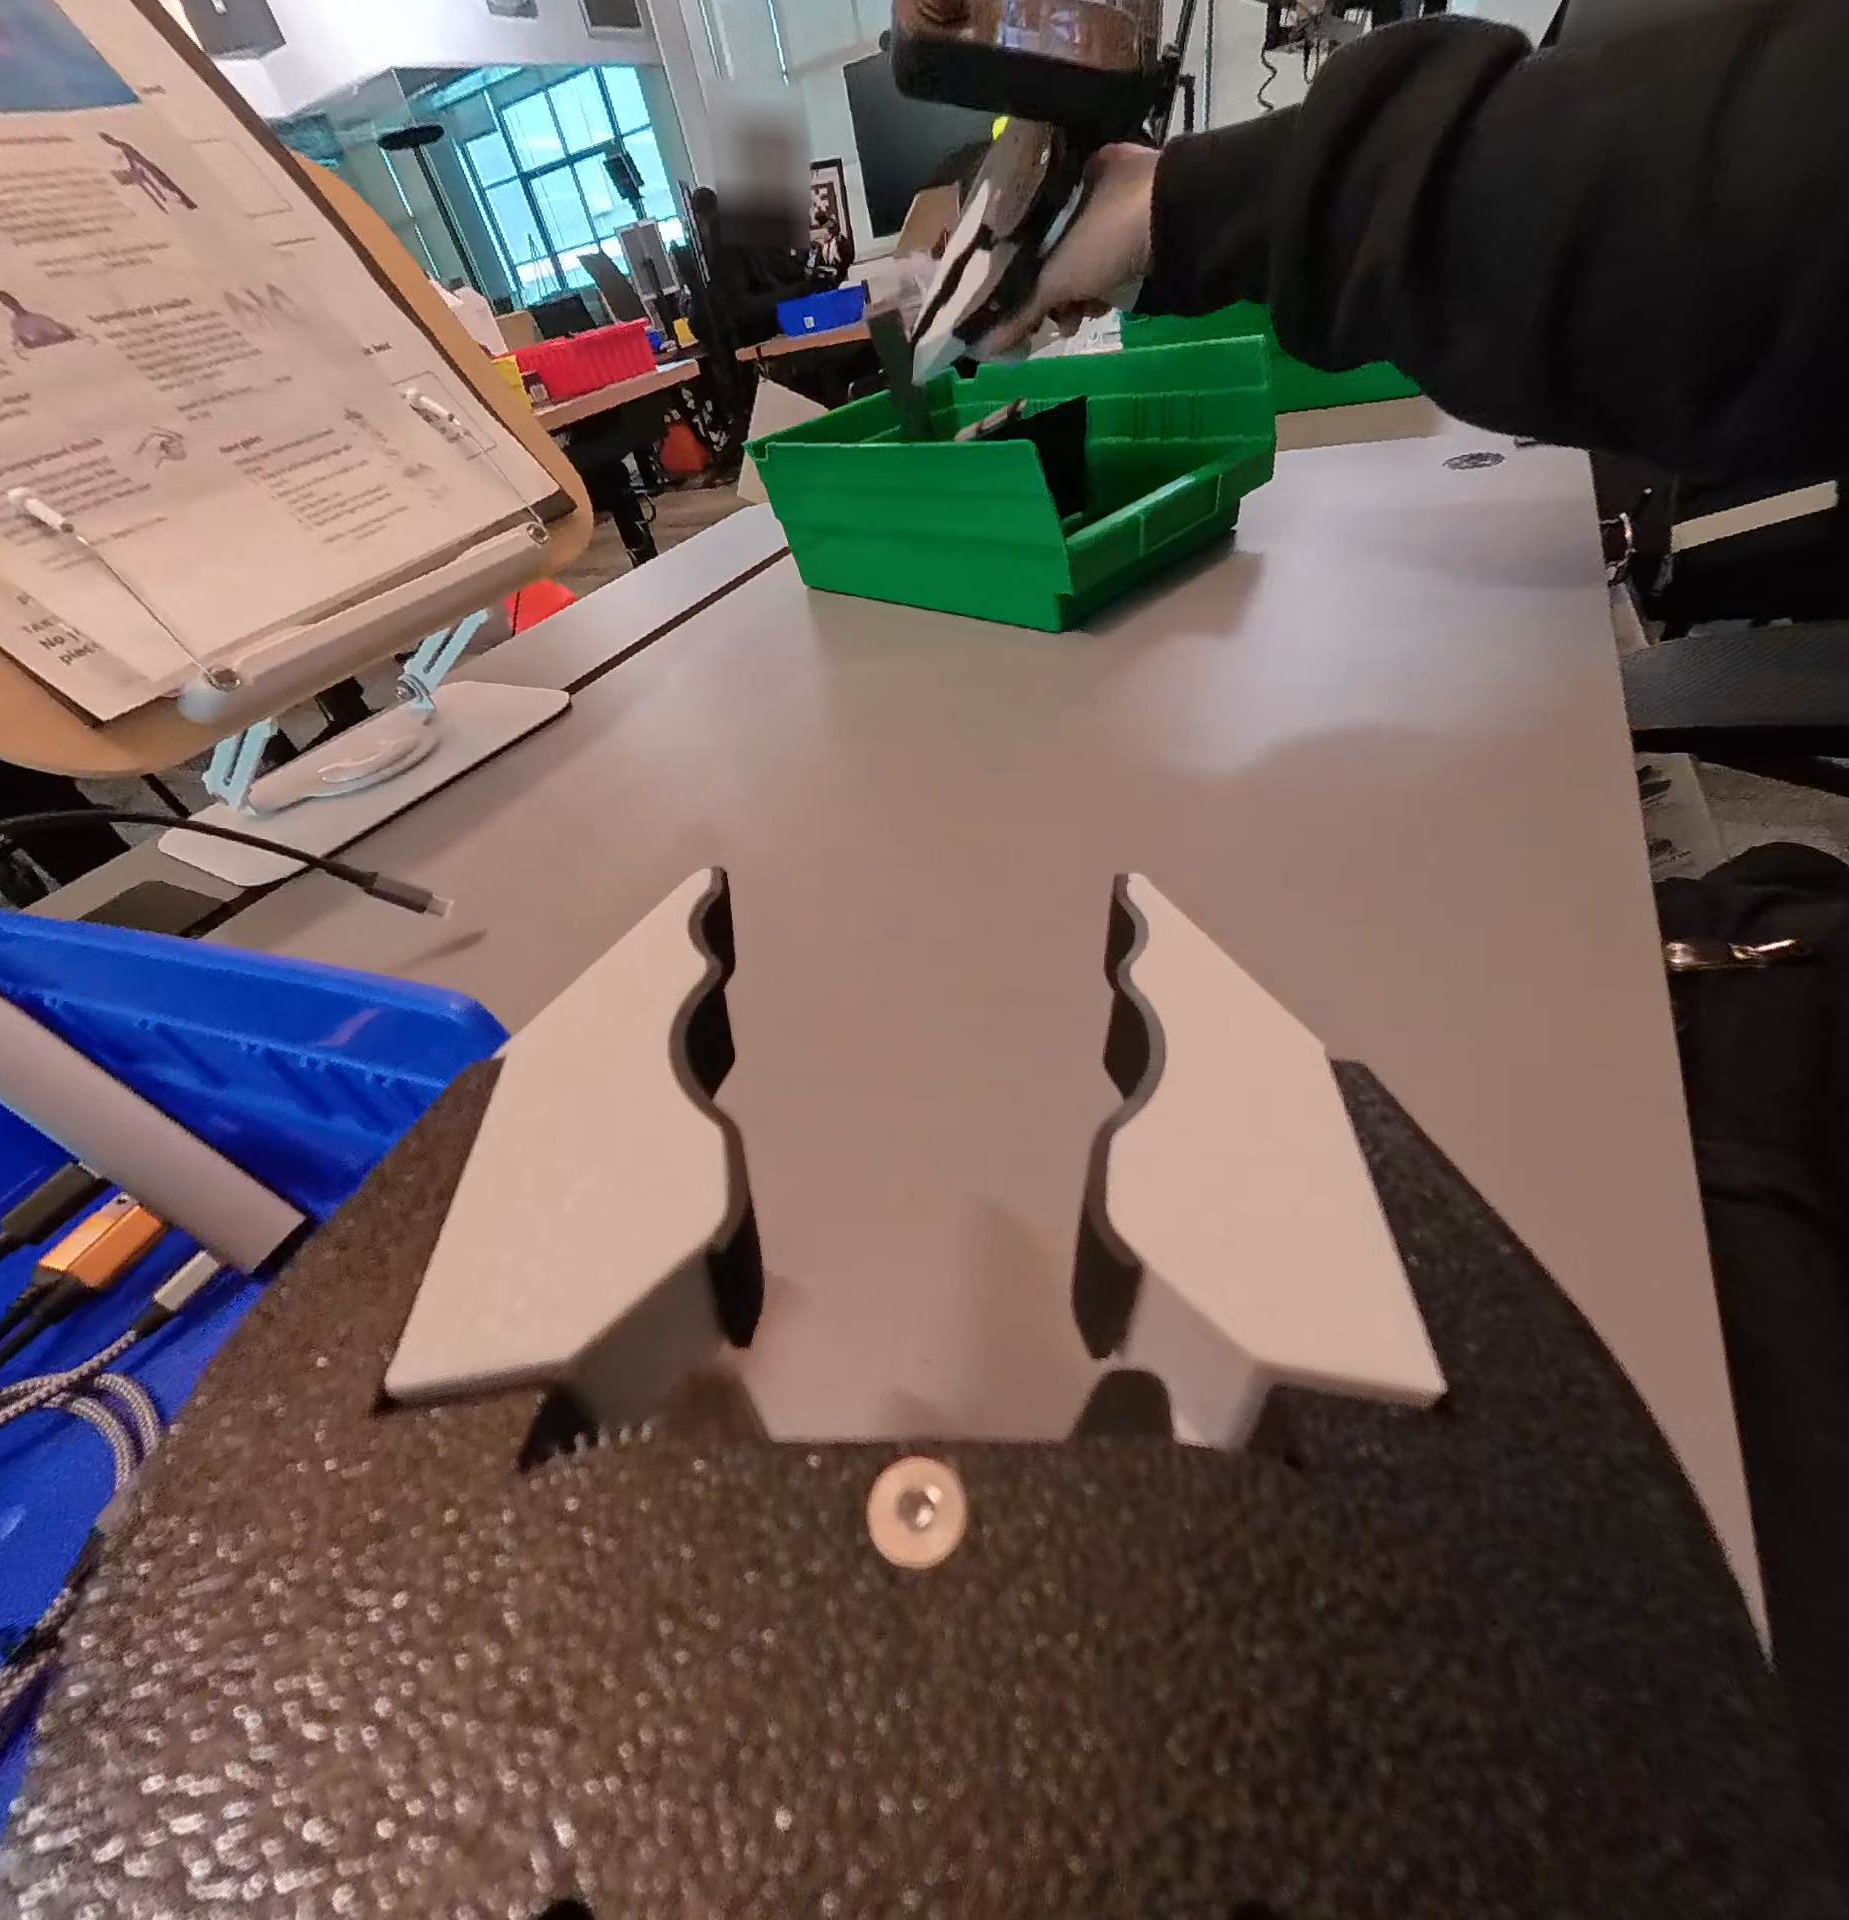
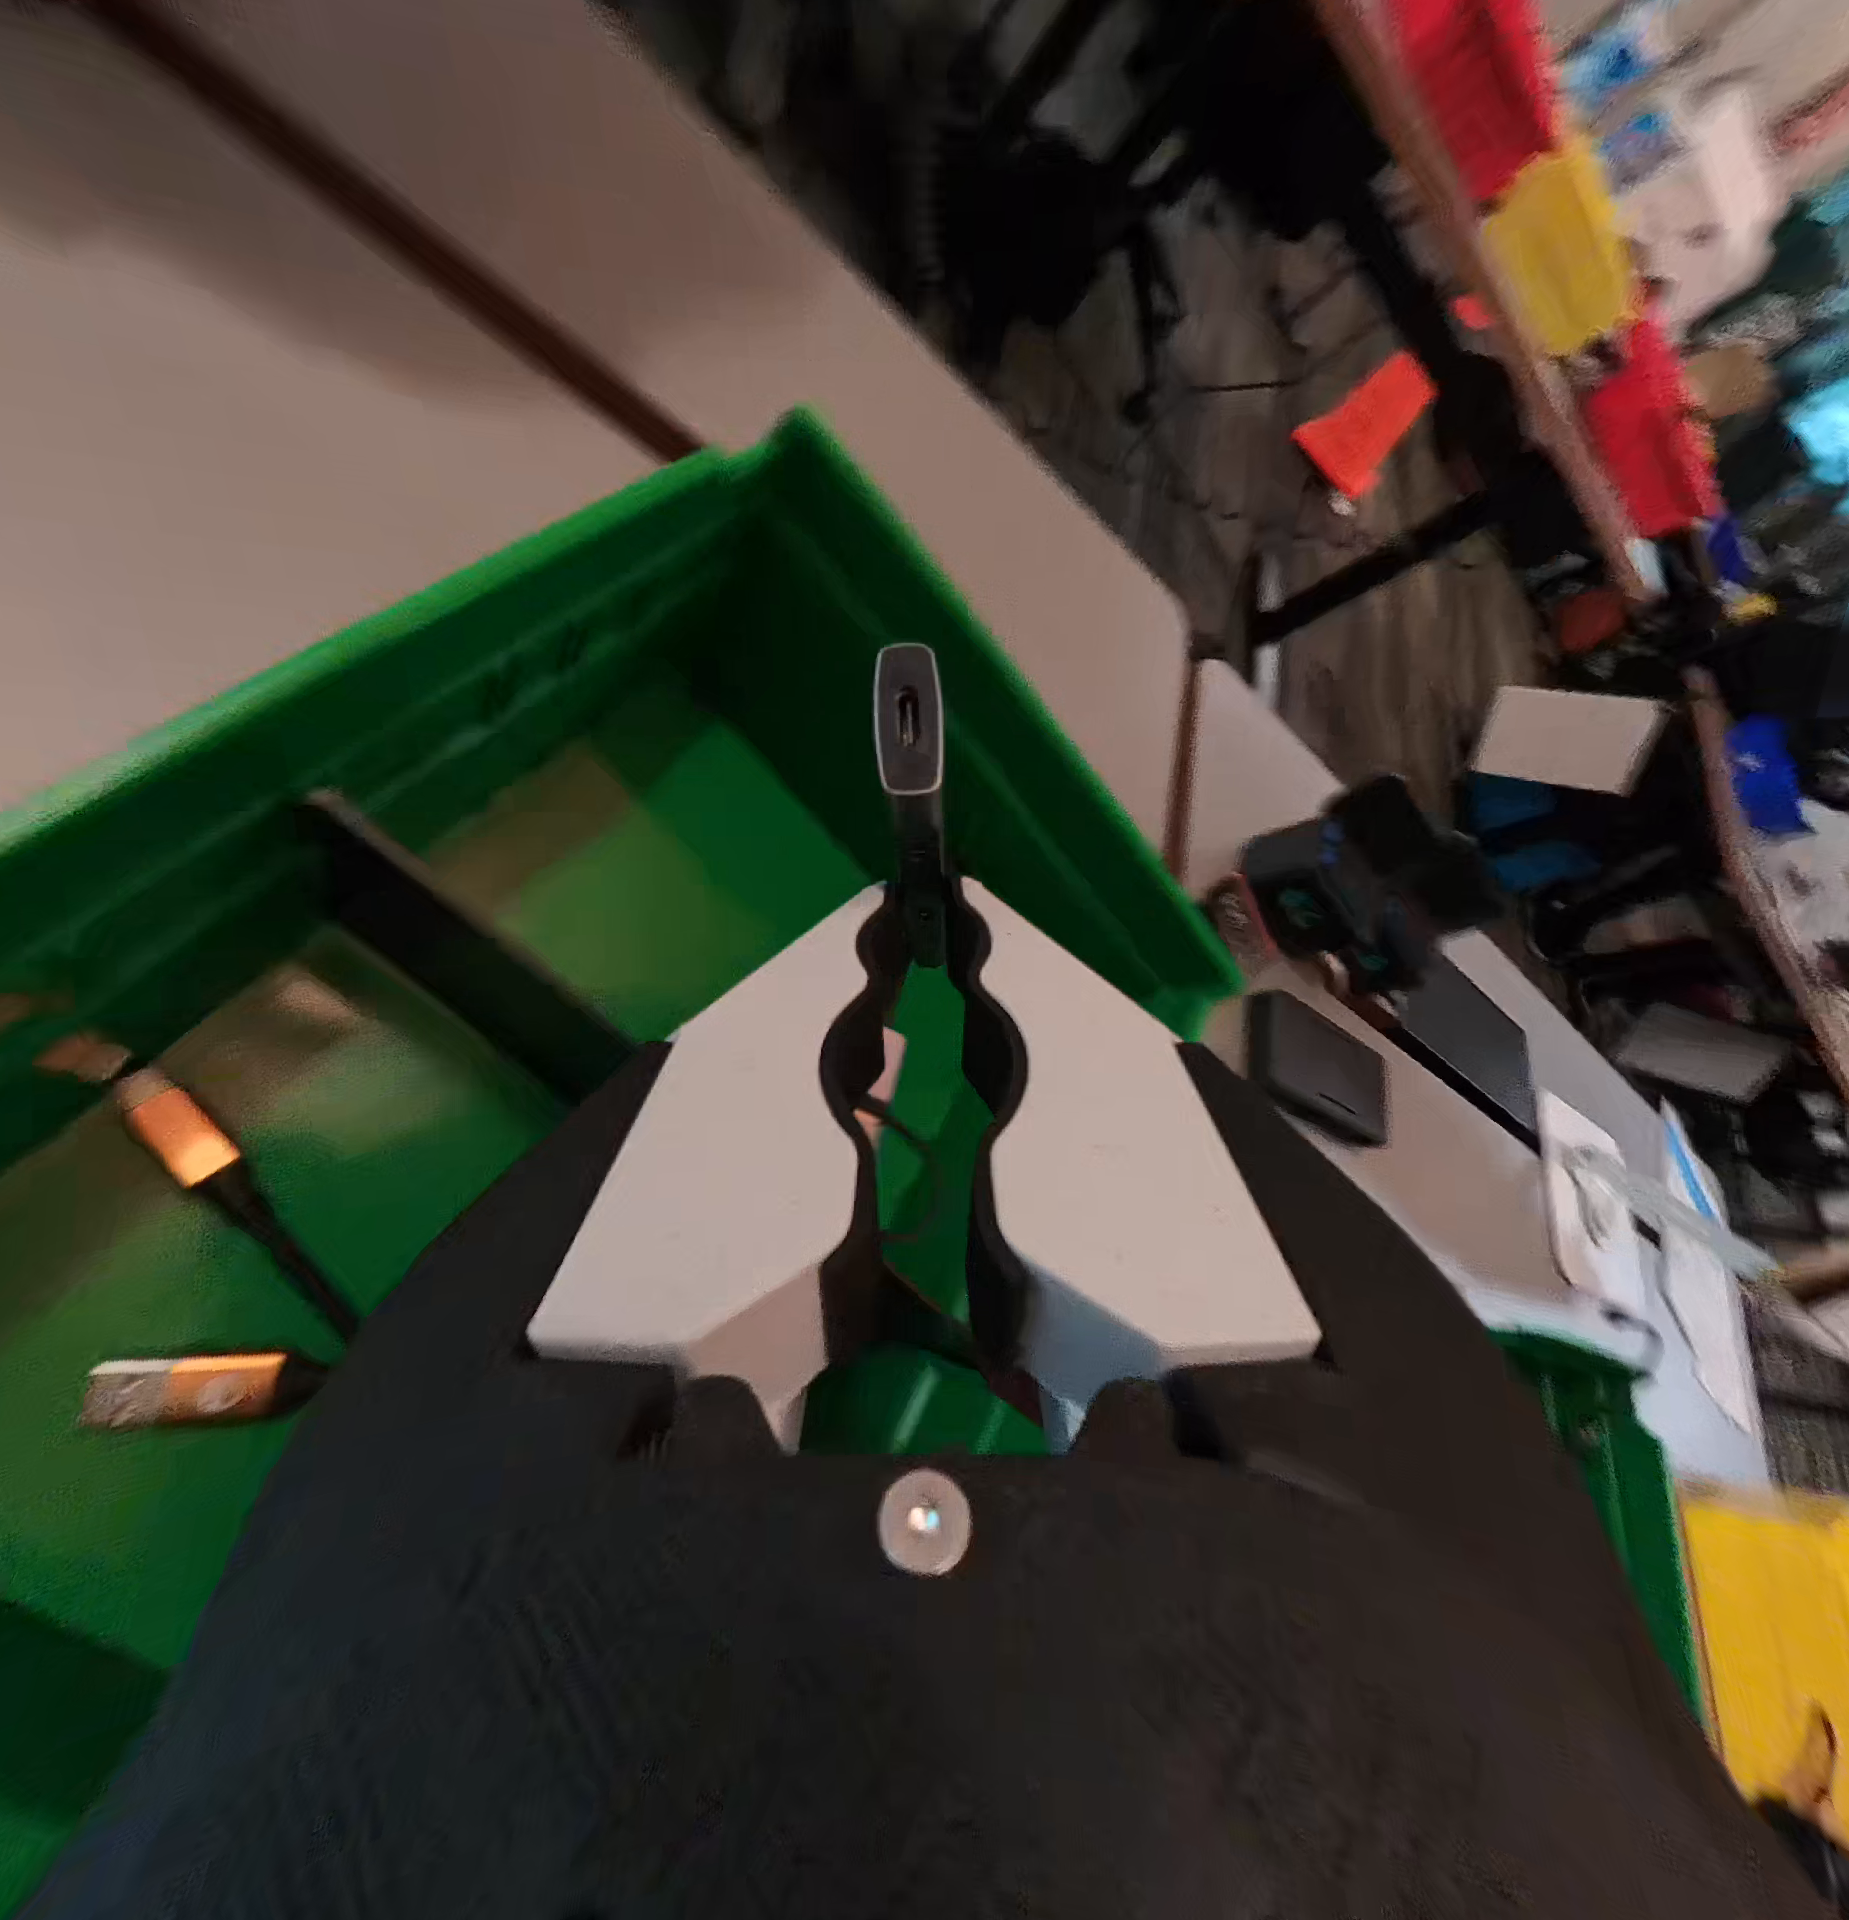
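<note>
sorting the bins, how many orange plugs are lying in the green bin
2 in the right wrist view, both in the green bin left of the divider: one orange plug on a black cable, one orange plug nearer the camera. The gripper may hide more.

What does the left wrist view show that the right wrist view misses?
Only the left wrist view: the left gripper, jaws open over the bare table, a blue bin holding cables, a document stand.

Only the right wrist view: a small grey adapter pinched at the right gripper's tips, and orange-tipped cables inside the bin.

Both: the green bin with the right gripper above it.
</note>
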Demonstrator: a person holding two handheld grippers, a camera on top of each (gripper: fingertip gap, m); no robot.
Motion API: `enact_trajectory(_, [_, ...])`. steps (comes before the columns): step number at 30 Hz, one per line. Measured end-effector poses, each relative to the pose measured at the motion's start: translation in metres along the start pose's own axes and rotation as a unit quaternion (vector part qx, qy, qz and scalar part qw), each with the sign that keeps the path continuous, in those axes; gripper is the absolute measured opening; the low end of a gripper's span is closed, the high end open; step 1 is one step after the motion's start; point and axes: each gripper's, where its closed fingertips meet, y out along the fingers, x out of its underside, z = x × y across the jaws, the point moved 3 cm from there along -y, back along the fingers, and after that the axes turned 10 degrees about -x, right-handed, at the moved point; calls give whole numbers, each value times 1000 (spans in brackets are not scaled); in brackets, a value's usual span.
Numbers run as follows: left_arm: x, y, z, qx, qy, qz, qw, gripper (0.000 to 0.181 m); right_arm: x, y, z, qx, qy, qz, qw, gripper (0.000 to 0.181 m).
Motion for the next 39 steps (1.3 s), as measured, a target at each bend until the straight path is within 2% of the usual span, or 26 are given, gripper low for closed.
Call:
enact_trajectory(2, [3, 0, 0, 1, -3, -6, 1000, 71, -2, 9, -22, -48, -18, 8, 999, 14])
enact_trajectory(3, [4, 1, -1, 1, -5, -7, 1000, 71, -6, 10, -25, -50, -12, 24, 998, 26])
enact_trajectory(4, [5, 1, -1, 1, -6, -9, 1000, 71, -11, 8, -26, -47, 0, 37, 998, 31])
enact_trajectory(9, [9, 3, -3, -3, -7, -22, 1000, 71, -34, -10, -32, -54, 60, 95, 992, 56])
enact_trajectory(11, [8, 3, -5, -10, -7, -21, 1000, 70, -44, -22, -47, -65, 71, 114, 989, 70])
enact_trajectory(14, [3, 1, -14, -37, -30, -12, 999, 69, -64, -50, -93, -118, 72, 167, 976, 88])
enact_trajectory(17, [-1, -7, -36, -94, -74, -25, 992, 65, -86, -87, -161, -205, 56, 266, 940, 92])
enact_trajectory(20, [0, -24, -71, -198, -119, -62, 971, 61, -97, -114, -219, -280, 54, 345, 894, 99])
enact_trajectory(23, [8, -41, -108, -285, -161, -104, 939, 54, -93, -121, -254, -314, 26, 362, 877, 103])
enact_trajectory(26, [21, -32, -138, -290, -165, -181, 925, 55, -90, -116, -258, -289, -27, 352, 890, 104])
enact_trajectory(28, [33, -13, -154, -264, -163, -244, 919, 56, -88, -117, -255, -281, -39, 343, 895, 104])
enact_trajectory(30, [42, 11, -171, -234, -155, -284, 917, 53, -87, -121, -257, -297, -48, 345, 889, 103])
enact_trajectory(33, [62, 40, -195, -204, -209, -337, 895, 51, -82, -123, -252, -298, -52, 342, 890, 100])
enact_trajectory(36, [74, 58, -208, -182, -287, -348, 874, 40, -76, -126, -251, -307, -61, 337, 888, 100])
enact_trajectory(38, [78, 64, -213, -183, -310, -363, 859, 44, -72, -128, -247, -301, -71, 337, 889, 99])
enact_trajectory(39, [75, 68, -214, -174, -299, -362, 865, 41, -70, -128, -244, -297, -73, 335, 891, 99])
